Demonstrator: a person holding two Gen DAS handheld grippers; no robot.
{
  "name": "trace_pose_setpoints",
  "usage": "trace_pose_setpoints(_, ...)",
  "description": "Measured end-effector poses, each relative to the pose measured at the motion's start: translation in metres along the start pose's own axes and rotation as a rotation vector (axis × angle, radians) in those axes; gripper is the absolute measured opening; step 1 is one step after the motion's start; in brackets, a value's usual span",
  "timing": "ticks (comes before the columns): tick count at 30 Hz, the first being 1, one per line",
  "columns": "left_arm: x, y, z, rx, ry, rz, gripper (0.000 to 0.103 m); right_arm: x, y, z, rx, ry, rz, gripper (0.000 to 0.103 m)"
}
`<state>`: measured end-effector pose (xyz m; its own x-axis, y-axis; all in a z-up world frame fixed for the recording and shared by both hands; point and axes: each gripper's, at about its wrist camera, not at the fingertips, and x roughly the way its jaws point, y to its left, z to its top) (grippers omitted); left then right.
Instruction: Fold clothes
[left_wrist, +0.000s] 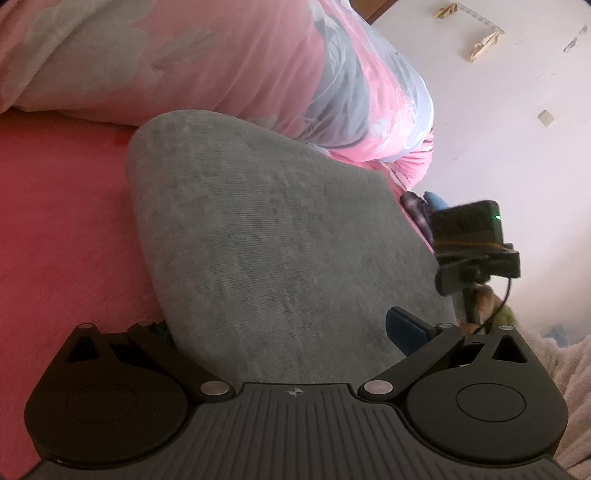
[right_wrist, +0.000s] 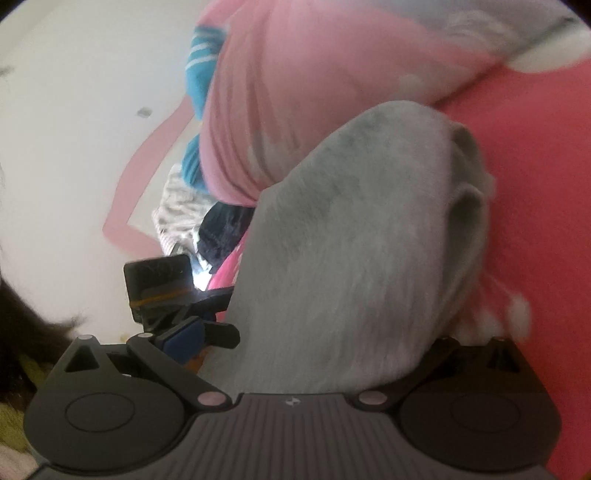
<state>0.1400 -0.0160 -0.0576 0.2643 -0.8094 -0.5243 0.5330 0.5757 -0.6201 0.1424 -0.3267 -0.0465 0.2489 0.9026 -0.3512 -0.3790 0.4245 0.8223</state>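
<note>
A grey knit garment (left_wrist: 273, 236) hangs close in front of the left wrist camera, over a red bed sheet (left_wrist: 55, 229). My left gripper (left_wrist: 280, 328) has its jaws spread wide, and the grey cloth fills the gap between them; a blue pad (left_wrist: 404, 326) shows on the right finger. In the right wrist view the same grey garment (right_wrist: 351, 258) drapes between the jaws of my right gripper (right_wrist: 317, 343), which are also spread wide. The other gripper and its camera (right_wrist: 159, 284) show at the left, and in the left wrist view (left_wrist: 469, 236) at the right.
A pink floral quilt (left_wrist: 229, 62) is bunched behind the garment. A white wall (left_wrist: 498, 110) stands at the right. A pile of other clothes, blue, dark and patterned (right_wrist: 199, 206), lies beside the quilt. The red sheet (right_wrist: 535, 206) spreads to the right.
</note>
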Motion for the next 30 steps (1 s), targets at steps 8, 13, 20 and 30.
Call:
trace_pose_setpoints(8,0.000,-0.005,0.000,-0.009,-0.001,0.004,0.103,0.004,-0.011,0.004,-0.008,-0.038,0.000,0.085)
trace_pose_setpoints(13,0.002,-0.009,0.001,-0.045,-0.012,0.008,0.103,0.007,-0.005,0.000,0.041,-0.092,-0.117,0.060)
trace_pose_setpoints(20,0.007,-0.026,0.015,-0.039,-0.020,-0.006,0.102,0.009,0.005,-0.009,0.086,-0.163,-0.192,0.052)
trace_pose_setpoints(30,0.021,-0.028,0.022,-0.058,0.039,0.099,0.090,0.005,0.016,-0.011,0.125,-0.185,-0.215,0.048)
